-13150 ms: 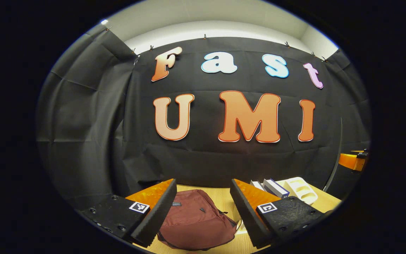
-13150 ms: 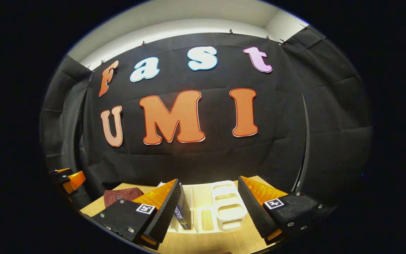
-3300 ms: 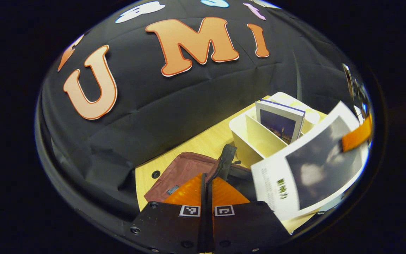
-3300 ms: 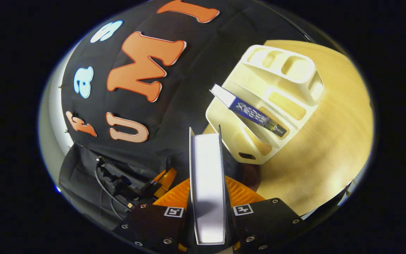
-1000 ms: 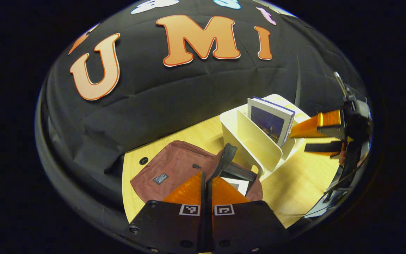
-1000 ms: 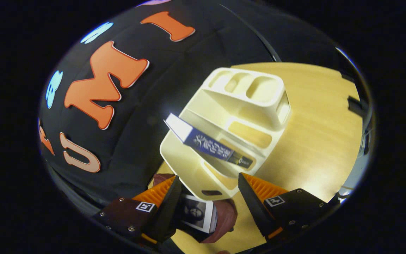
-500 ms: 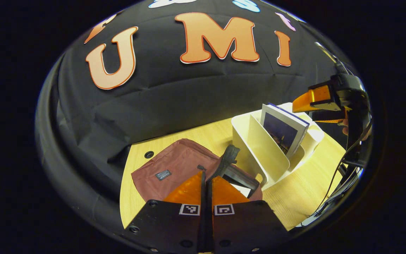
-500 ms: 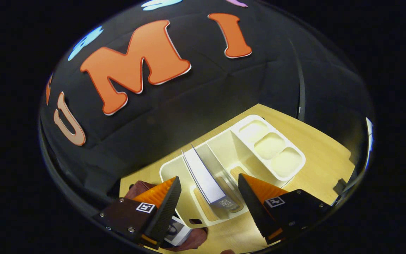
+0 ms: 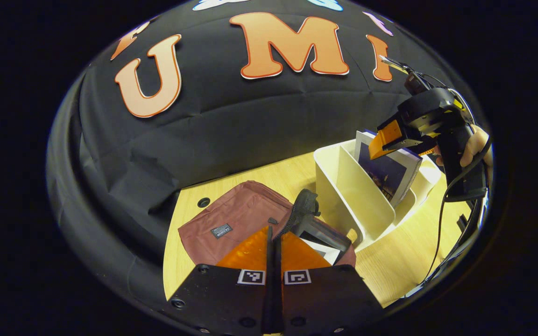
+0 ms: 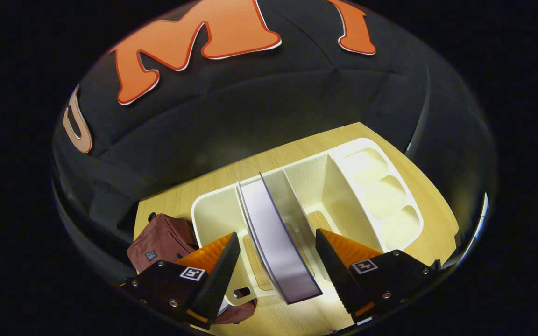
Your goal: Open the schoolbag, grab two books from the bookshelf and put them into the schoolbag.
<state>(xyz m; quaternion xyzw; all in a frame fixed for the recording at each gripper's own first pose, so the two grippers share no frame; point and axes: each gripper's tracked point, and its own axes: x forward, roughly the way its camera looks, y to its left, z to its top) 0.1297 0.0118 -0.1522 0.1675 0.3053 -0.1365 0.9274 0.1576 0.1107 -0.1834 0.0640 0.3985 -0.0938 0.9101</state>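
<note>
We see the maroon schoolbag (image 9: 238, 217) lying flat on the bench (image 9: 390, 261), its zipper flap (image 9: 302, 211) pulled up and the mouth open, with a pale-covered book (image 9: 322, 249) inside. Just beside it stands the cream bookshelf (image 10: 339, 186), holding one remaining book (image 10: 273, 238) upright in a middle slot, its white page edge (image 10: 271, 224) facing up and its dark cover (image 9: 383, 170) leaning slightly.

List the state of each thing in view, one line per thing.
schoolbag: lying on the table, zip open, mouth held up.
left gripper: shut on the bag's opening edge.
first book: inside the schoolbag.
second book: standing in the bookshelf, leaning.
bookshelf: upright on the table.
right gripper: open, straddling the second book.
</note>
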